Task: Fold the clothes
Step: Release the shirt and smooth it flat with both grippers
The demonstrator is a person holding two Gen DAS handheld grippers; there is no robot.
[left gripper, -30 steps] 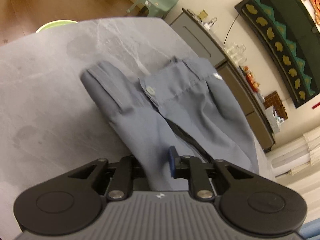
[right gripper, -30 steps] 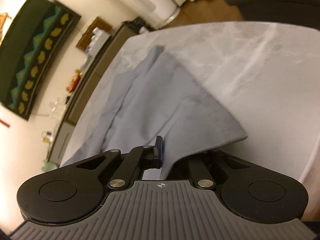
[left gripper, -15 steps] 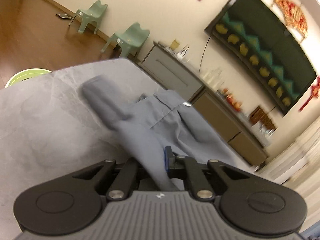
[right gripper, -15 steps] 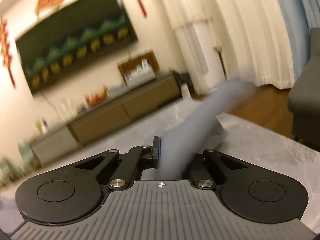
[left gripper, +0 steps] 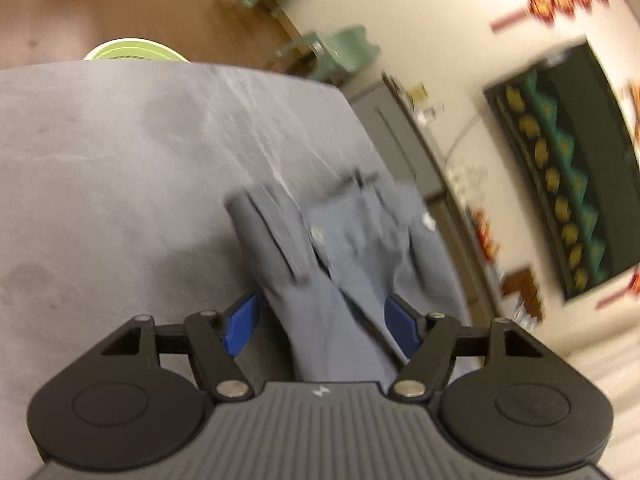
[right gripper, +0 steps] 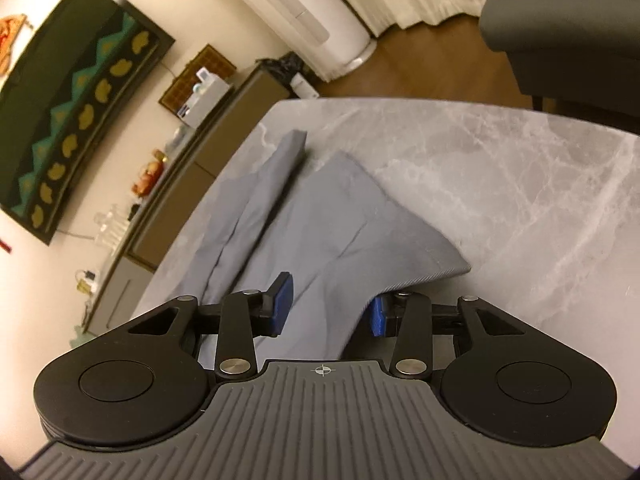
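Observation:
A grey-blue pair of trousers [left gripper: 340, 264] lies on the grey marble table [left gripper: 100, 168], waistband and button toward the far edge. My left gripper [left gripper: 322, 326] is open, its blue pads spread on either side of the cloth running between them. In the right wrist view the same trousers [right gripper: 320, 216] lie with their legs stretched toward the table's far left edge. My right gripper [right gripper: 330, 308] is open too, with the hem end of the cloth resting between its spread blue pads [right gripper: 282, 298].
The marble table [right gripper: 520, 168] runs on to the right of the cloth. A lime-green basket [left gripper: 136, 50] sits past the far table edge. Low cabinets [right gripper: 208, 148], green chairs [left gripper: 340, 52] and a dark sofa [right gripper: 568, 20] stand around the room.
Both grippers held the trousers shut and lifted them half a second ago. Now the cloth is back down on the table and both grippers have opened.

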